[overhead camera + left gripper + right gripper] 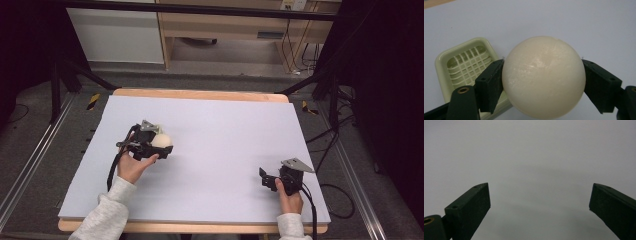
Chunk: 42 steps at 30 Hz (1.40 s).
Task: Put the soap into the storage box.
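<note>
Left gripper (543, 82) clamped on cream ball (543, 77), pale green grid tray (466, 65) just behind, right gripper (539, 207) spread wide over lilac mat (225, 135).

The near corner of the pale green tray (466, 67) is hidden behind the cream ball (543, 77) and one black jaw — the ball's underside is cut off by the frame's bottom edge.

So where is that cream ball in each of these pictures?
High view: the cream ball sits left of centre, in the left tongs.
Left gripper view: centre, clamped between both jaws.
Right gripper view: bare tabletop between its open jaws.
Shared landmark: the lilac tabletop.
</note>
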Available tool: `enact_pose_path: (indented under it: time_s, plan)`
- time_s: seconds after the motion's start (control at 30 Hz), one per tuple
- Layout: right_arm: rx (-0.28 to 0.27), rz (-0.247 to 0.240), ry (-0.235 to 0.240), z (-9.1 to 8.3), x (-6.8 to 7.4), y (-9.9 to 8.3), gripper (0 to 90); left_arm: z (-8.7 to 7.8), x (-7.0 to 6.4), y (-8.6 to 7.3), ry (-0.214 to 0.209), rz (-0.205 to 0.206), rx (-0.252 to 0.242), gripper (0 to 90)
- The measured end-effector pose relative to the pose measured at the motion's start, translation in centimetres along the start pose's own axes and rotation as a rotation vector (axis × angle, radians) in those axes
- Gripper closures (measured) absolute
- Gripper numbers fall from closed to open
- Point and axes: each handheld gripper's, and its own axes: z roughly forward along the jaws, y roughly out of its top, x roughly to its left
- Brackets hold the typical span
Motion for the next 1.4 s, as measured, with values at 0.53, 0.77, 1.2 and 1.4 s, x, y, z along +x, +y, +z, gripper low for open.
enact_pose_path:
  time_s: [0.53, 0.77, 1.2, 1.4]
  plan:
    - [0.001, -0.001, 0.001, 0.0, 0.0, 0.0, 3.8, 0.2, 2.0, 0.5, 0.058, -0.034, -0.006, 22.9]
    - [0.001, 0.001, 0.003, 0.0, 0.0, 0.0, 3.8, 0.5, 2.9, 0.5, 0.069, -0.06, -0.007, 22.9]
    - [0.001, 0.002, 0.004, 0.0, -0.1, 0.0, 3.8, 0.9, 4.5, 0.3, 0.095, -0.104, -0.007, 23.0]
    - [0.0, -0.002, 0.003, 0.1, -0.1, 0.0, 3.8, 1.2, 5.2, 0.1, 0.111, -0.108, 0.006, 22.9]
